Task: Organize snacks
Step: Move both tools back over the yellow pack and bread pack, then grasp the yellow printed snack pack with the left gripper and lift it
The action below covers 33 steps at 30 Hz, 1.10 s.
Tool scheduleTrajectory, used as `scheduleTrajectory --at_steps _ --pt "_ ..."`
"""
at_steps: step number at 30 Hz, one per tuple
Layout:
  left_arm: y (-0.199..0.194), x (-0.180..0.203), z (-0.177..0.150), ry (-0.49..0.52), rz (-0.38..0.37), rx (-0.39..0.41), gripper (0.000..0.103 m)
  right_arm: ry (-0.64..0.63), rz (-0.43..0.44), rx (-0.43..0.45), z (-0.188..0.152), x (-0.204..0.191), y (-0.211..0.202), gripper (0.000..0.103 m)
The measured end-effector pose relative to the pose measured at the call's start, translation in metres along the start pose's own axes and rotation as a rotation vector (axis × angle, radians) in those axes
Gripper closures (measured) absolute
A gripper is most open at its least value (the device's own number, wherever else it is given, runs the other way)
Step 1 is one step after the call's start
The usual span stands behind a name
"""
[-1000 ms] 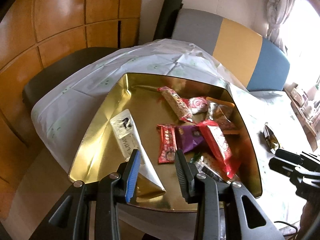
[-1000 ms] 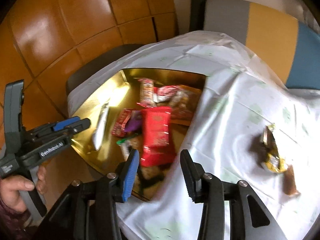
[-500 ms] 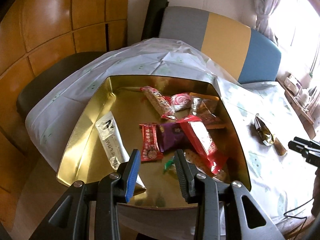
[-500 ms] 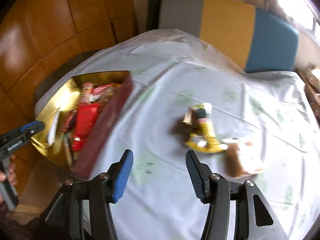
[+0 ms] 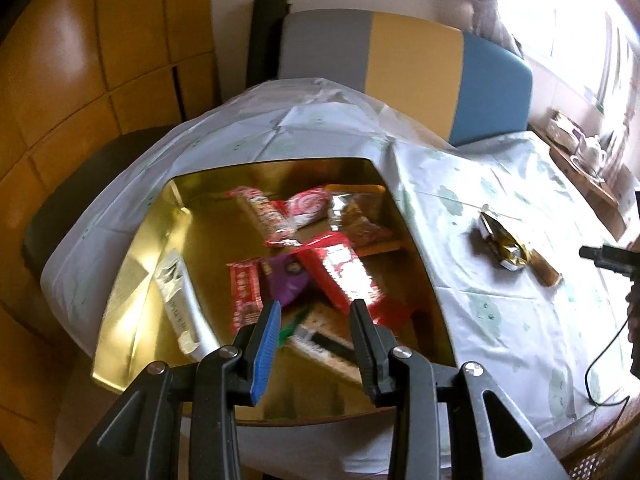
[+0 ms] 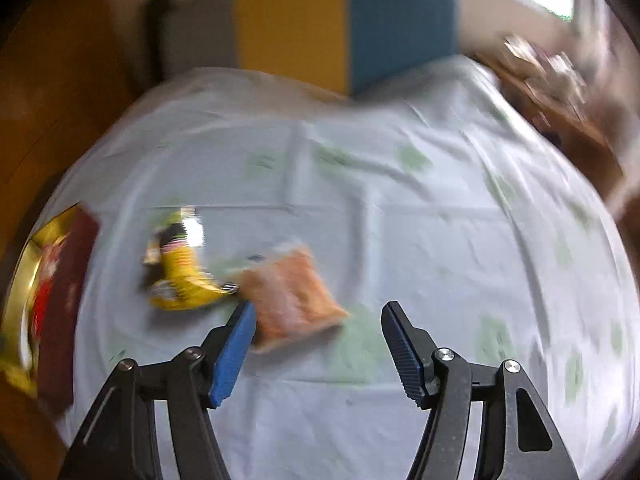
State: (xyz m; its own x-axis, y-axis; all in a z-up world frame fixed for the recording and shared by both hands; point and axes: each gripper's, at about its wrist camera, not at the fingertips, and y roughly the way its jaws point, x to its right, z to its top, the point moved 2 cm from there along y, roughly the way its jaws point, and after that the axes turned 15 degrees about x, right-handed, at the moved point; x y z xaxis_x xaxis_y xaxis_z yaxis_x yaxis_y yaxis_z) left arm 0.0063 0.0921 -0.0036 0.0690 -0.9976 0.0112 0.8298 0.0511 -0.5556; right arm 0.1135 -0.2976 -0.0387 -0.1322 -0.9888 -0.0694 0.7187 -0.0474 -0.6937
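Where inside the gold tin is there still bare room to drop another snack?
The gold tin has bare floor along its left wall, around the white packet. Its right half is crowded with the red wrapper, purple packet and others.

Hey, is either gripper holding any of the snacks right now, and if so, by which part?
Neither: the left gripper and the right gripper both have empty jaws.

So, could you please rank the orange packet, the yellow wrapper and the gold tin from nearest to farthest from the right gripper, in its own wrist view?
1. Orange packet, beside the blue fingertip.
2. Yellow wrapper, just left.
3. Gold tin, far left edge.
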Motion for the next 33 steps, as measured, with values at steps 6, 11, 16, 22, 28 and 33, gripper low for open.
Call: scheduleTrajectory --at_steps 6,11,16,22,28,33 --pt "0.005 0.032 0.006 0.066 -0.055 -0.004 0.067 0.066 0.002 0.017 0.007 0.009 -0.003 0.028" --pt "0.009 0.055 0.008 0.109 -0.097 -0.015 0.067 0.071 0.006 0.021 0.006 0.007 -0.006 0.026" --pt "0.014 0.073 0.004 0.136 -0.133 -0.039 0.067 0.092 -0.001 0.020 0.006 0.011 -0.009 0.024" --pt "0.017 0.093 0.000 0.154 -0.194 -0.070 0.067 0.135 -0.041 0.017 0.006 0.021 -0.009 0.021" --pt "0.022 0.121 0.003 0.170 -0.270 -0.099 0.067 0.210 -0.049 -0.005 0.004 0.035 -0.006 0.021" --pt "0.039 0.151 0.017 0.135 -0.344 -0.132 0.067 0.205 -0.042 -0.004 0.005 0.032 -0.007 0.021"
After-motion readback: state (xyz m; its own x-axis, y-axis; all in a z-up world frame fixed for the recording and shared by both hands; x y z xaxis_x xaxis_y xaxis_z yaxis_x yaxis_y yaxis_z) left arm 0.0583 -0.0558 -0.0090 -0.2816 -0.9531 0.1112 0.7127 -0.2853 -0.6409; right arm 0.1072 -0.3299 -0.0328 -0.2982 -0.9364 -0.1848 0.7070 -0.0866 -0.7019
